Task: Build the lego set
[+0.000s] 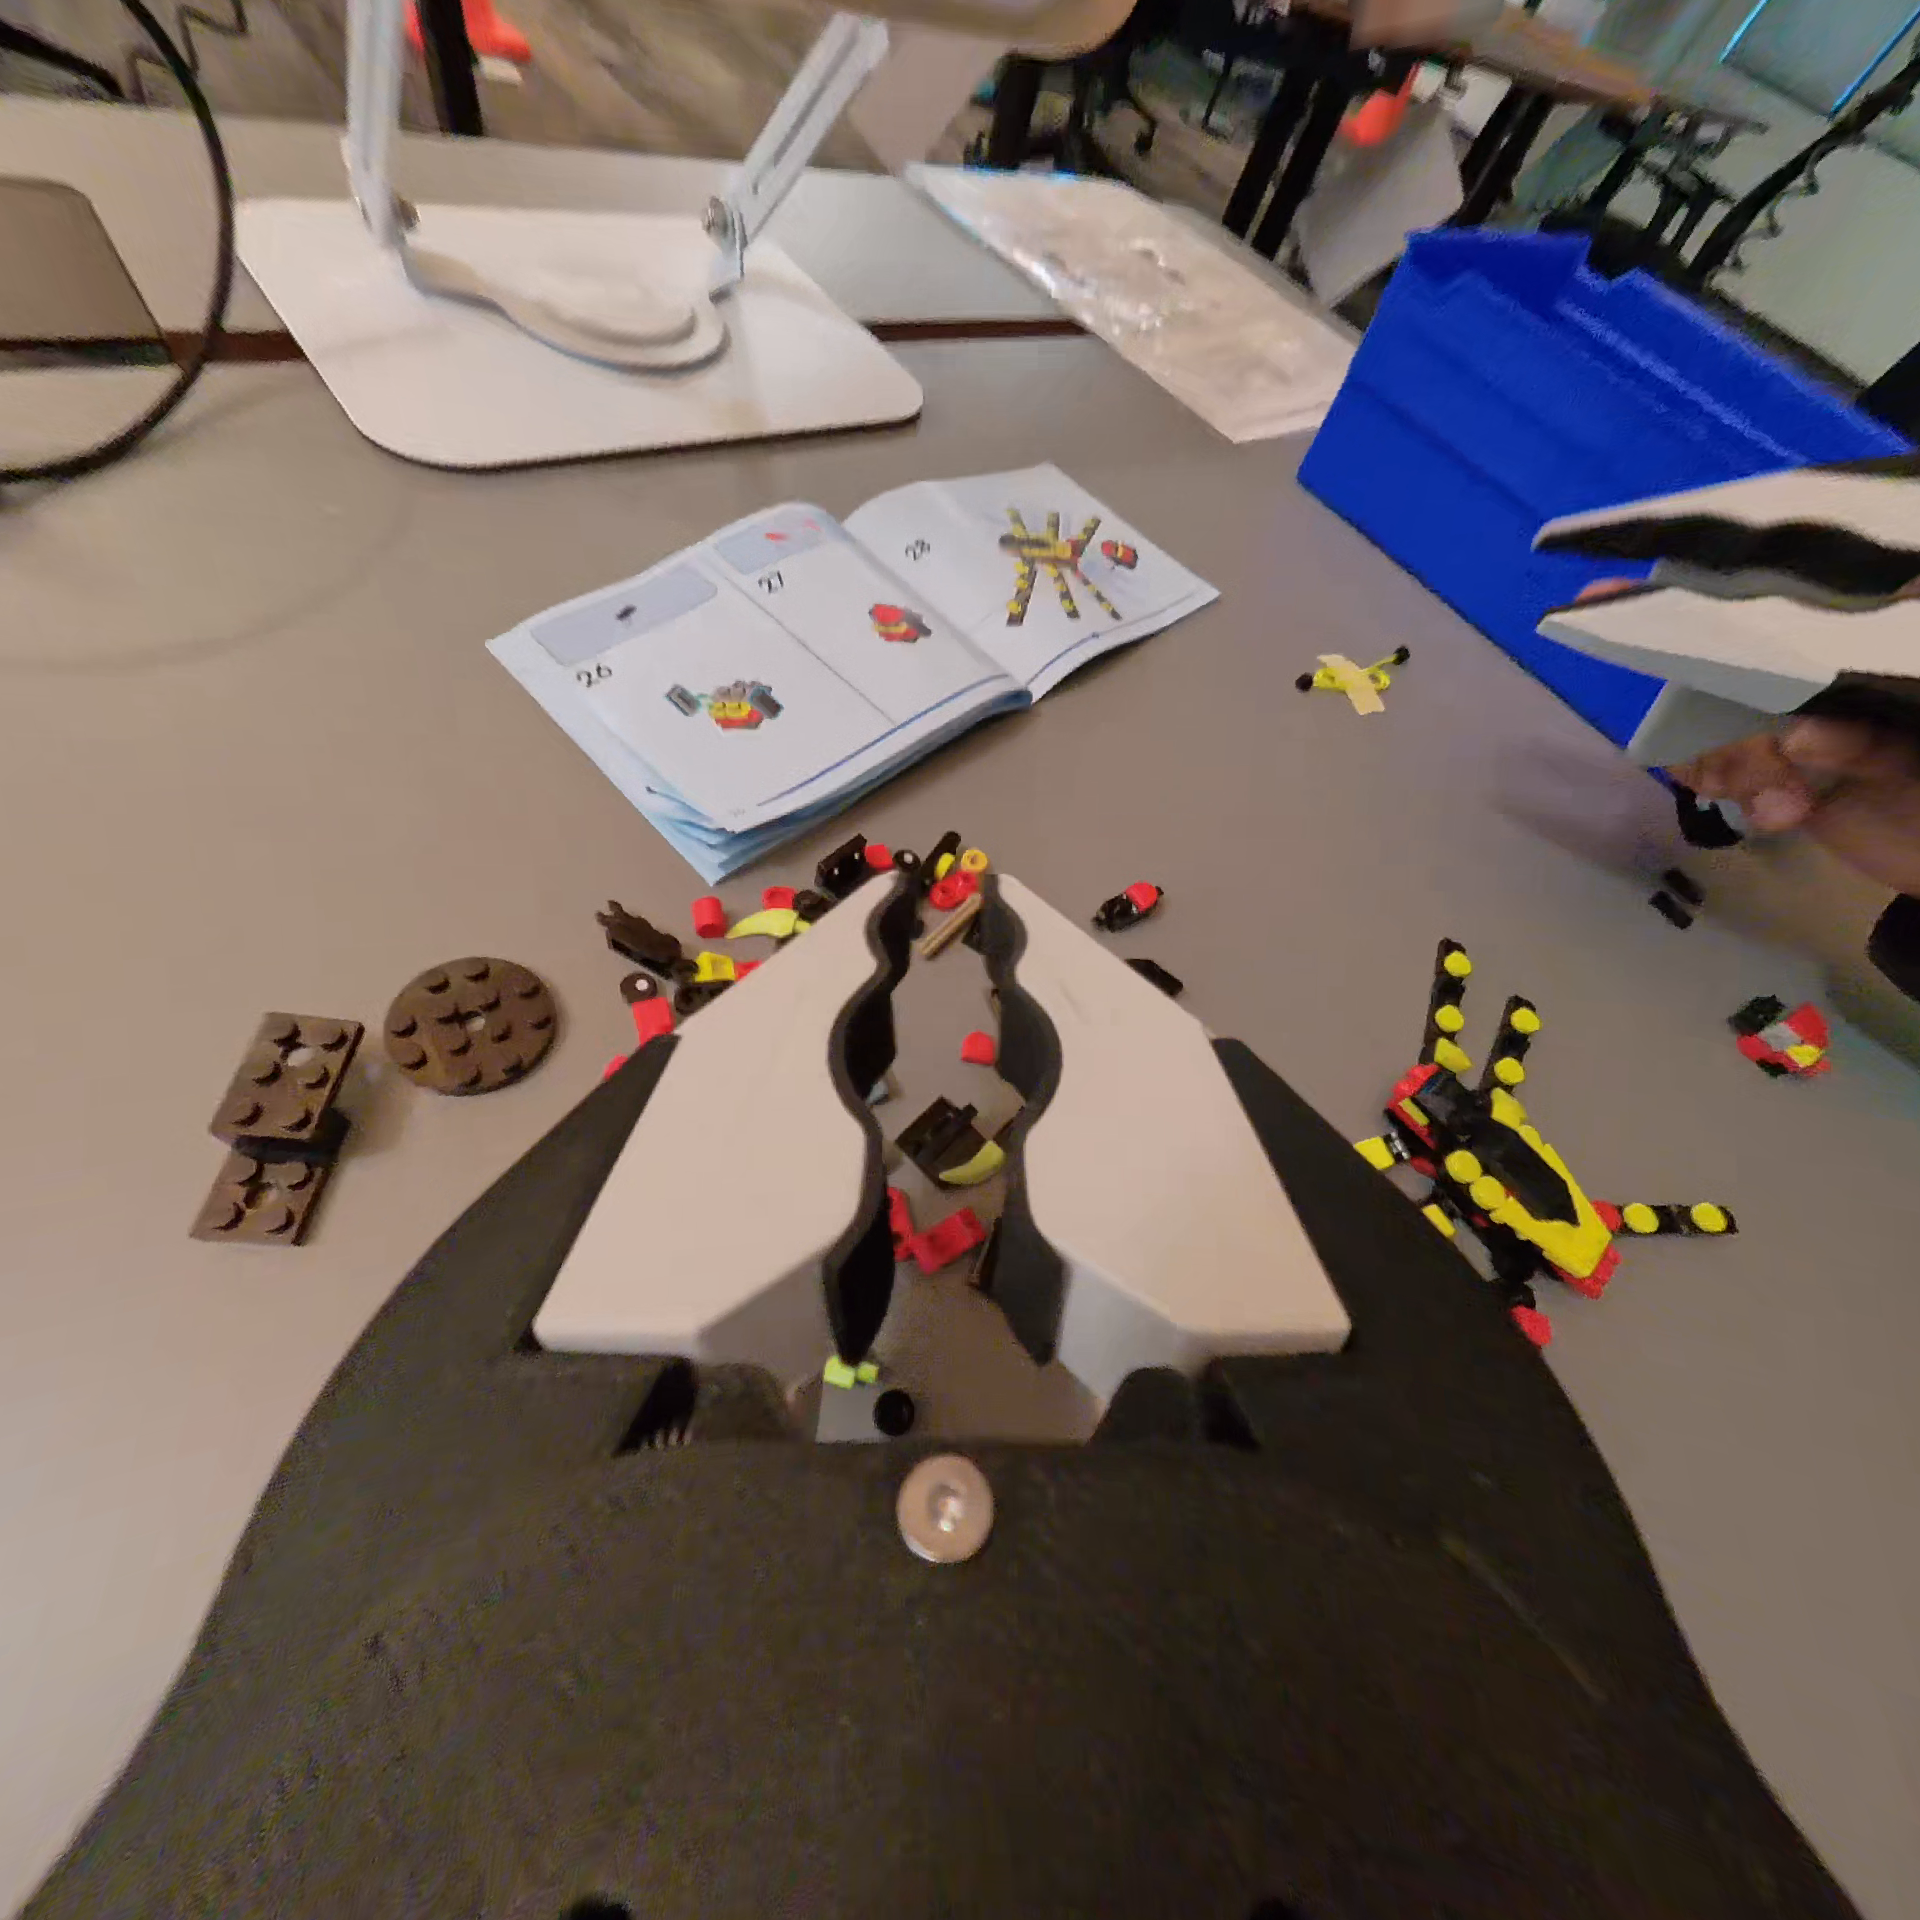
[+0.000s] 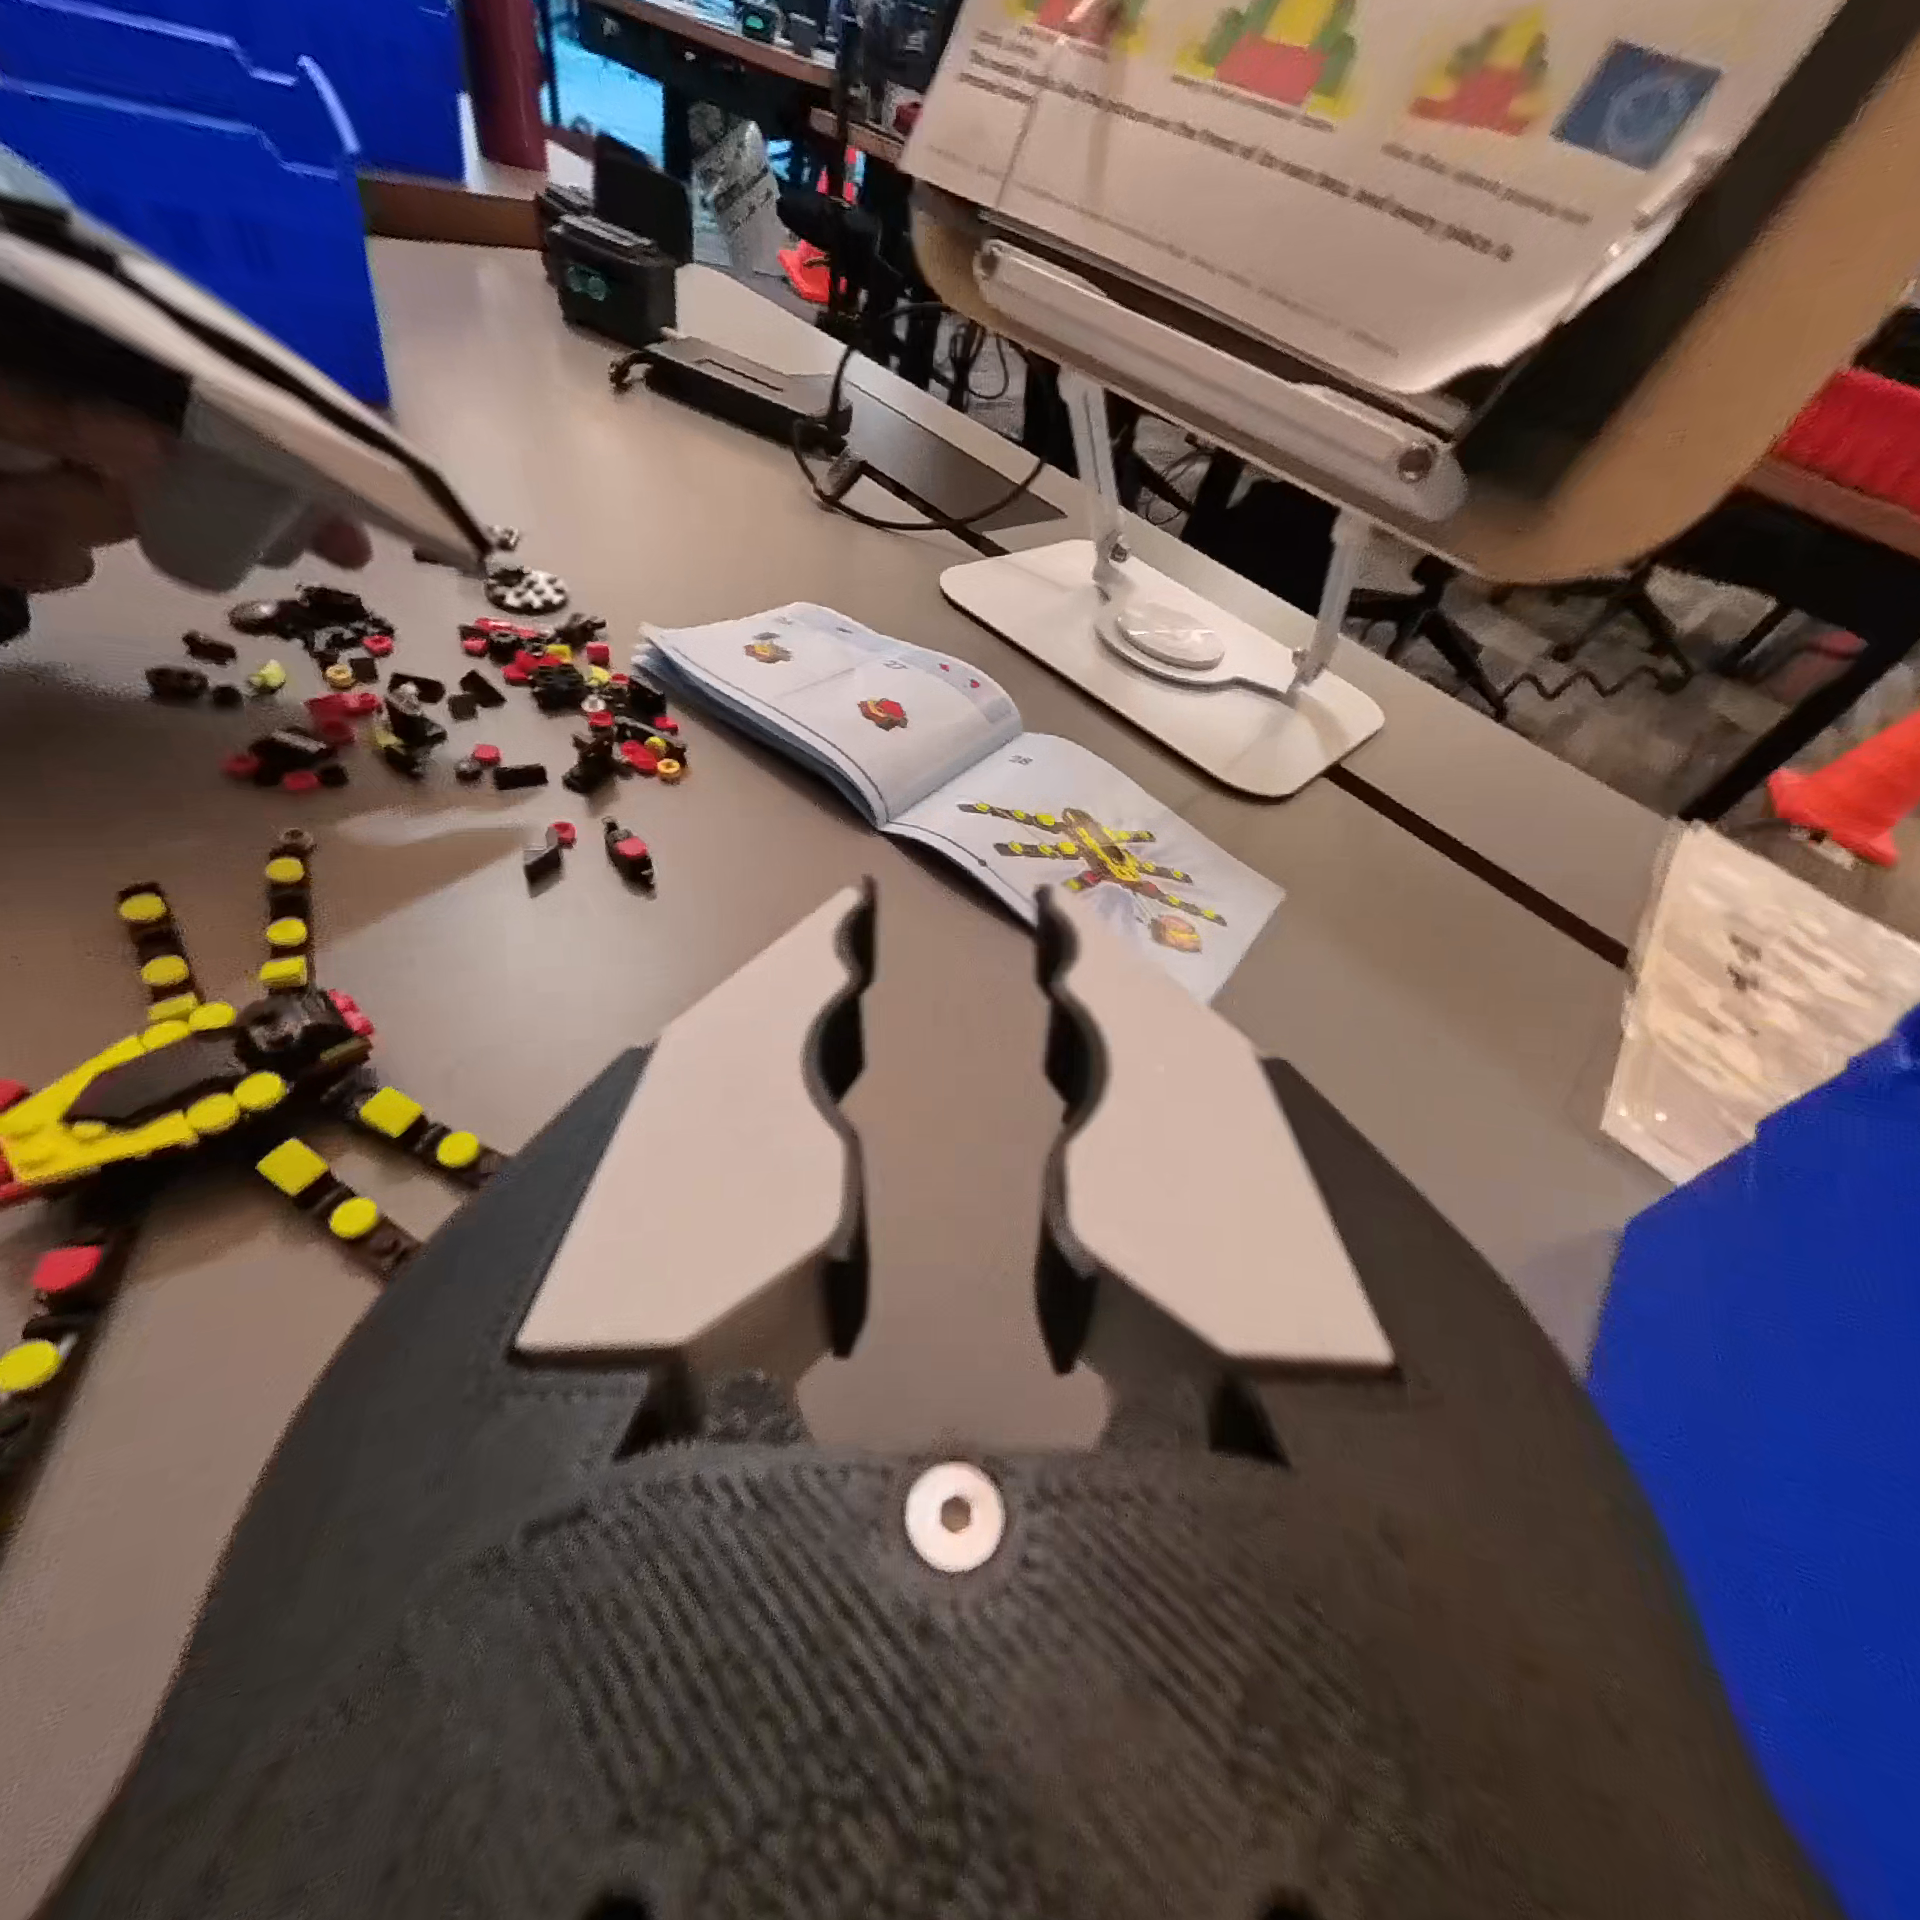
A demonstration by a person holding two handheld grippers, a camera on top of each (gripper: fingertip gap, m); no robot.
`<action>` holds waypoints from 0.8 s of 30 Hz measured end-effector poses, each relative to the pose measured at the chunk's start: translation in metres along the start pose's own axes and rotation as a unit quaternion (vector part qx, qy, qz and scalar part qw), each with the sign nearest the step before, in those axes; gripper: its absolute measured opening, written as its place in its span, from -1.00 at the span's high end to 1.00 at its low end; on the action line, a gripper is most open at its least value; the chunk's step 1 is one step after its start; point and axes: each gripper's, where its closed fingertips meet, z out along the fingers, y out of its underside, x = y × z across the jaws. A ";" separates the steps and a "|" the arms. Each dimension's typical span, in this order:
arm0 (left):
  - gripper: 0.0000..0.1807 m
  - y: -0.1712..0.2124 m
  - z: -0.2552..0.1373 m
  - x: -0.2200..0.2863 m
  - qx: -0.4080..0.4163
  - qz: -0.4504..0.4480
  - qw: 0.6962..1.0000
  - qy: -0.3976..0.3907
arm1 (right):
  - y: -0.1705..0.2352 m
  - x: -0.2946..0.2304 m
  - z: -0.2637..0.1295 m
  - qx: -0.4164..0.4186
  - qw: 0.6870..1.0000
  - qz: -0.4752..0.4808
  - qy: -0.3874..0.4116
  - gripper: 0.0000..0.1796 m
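Observation:
My left gripper (image 1: 948,888) hangs low over a pile of loose red, black and yellow pieces (image 1: 727,935). Its fingertips stand a little apart, and a tan rod (image 1: 951,925) and a red round piece (image 1: 951,890) show between them. In the right wrist view its tip (image 2: 486,542) is next to a round dark plate (image 2: 525,590). My right gripper (image 2: 954,914) is open and empty above bare table near the open instruction booklet (image 2: 935,748). The black and yellow spider model (image 1: 1496,1153) lies to the right of the pile and also shows in the right wrist view (image 2: 187,1091).
Two brown plates (image 1: 281,1122) and a round plate (image 1: 470,1023) lie left of the pile. A blue bin (image 1: 1507,436) stands at the right, a white stand (image 1: 582,343) at the back. A small yellow piece (image 1: 1351,675), a red and black piece (image 1: 1782,1039) and a plastic bag (image 1: 1143,281) lie around. To reach the tan rod (image 1: 951,925) in a straight line is about 7 cm for my left fingers, about 20 cm for my right. It turns up in the right wrist view (image 2: 603,750) as well.

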 end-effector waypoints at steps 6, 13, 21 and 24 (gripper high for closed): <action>-0.02 0.013 0.014 -0.013 -0.033 0.030 0.996 -0.075 | 0.012 -0.002 0.012 -0.029 0.997 0.067 -0.006 -0.17; 0.67 0.010 0.010 -0.007 -0.023 0.035 0.998 -0.054 | 0.016 -0.027 0.013 -0.042 0.997 0.036 -0.052 0.48; 0.25 0.013 0.010 -0.015 -0.037 0.036 0.995 -0.080 | 0.024 -0.039 0.016 -0.067 0.993 0.050 -0.087 0.56; 0.59 0.015 0.011 -0.014 -0.043 0.064 0.993 -0.088 | 0.023 -0.038 0.016 -0.061 0.995 0.021 -0.079 0.74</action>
